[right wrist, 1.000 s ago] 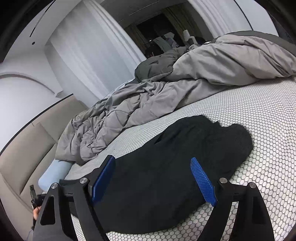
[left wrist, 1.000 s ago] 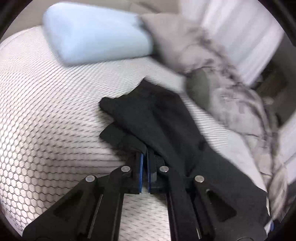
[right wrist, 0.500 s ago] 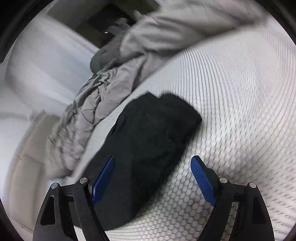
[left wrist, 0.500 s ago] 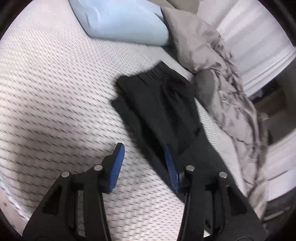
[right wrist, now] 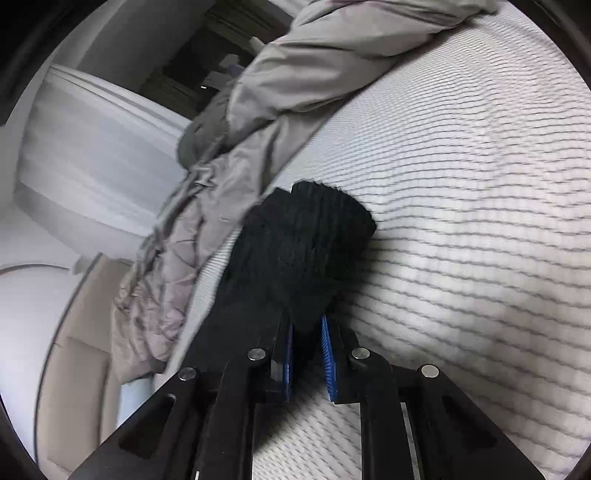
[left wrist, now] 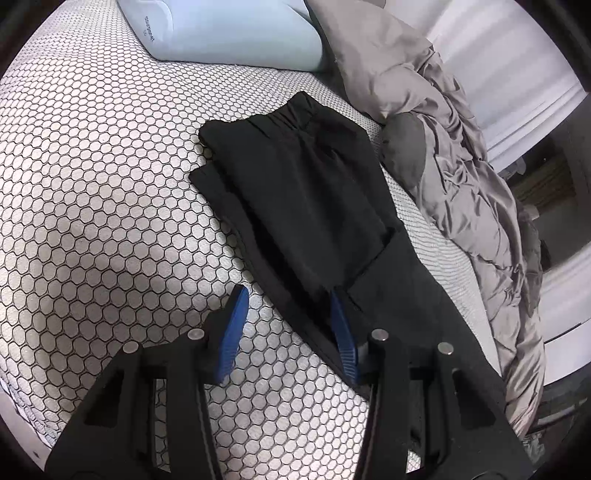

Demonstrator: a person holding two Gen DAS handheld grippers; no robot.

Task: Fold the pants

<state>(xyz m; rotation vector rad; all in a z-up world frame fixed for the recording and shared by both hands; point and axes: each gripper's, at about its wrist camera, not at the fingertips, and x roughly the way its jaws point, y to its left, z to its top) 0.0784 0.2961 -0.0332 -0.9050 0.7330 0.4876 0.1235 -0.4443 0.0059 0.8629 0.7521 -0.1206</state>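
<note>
Pants [left wrist: 306, 199], black and partly folded, lie on the honeycomb-patterned mattress [left wrist: 92, 177] in the left wrist view, the left gripper [left wrist: 286, 314] spread wide over their near edge. Right wrist view: right gripper [right wrist: 306, 332] pinches the pants [right wrist: 295, 251] between narrowed pads, beside the grey duvet [right wrist: 236, 147]

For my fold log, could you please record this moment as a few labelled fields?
surface: bed with honeycomb-pattern cover
garment: black pants, partly folded, flat on the bed
left gripper: open, straddling the pants' near edge
right gripper: shut on pants fabric
nearby: blue pillow, grey duvet bunched beside the pants
</note>
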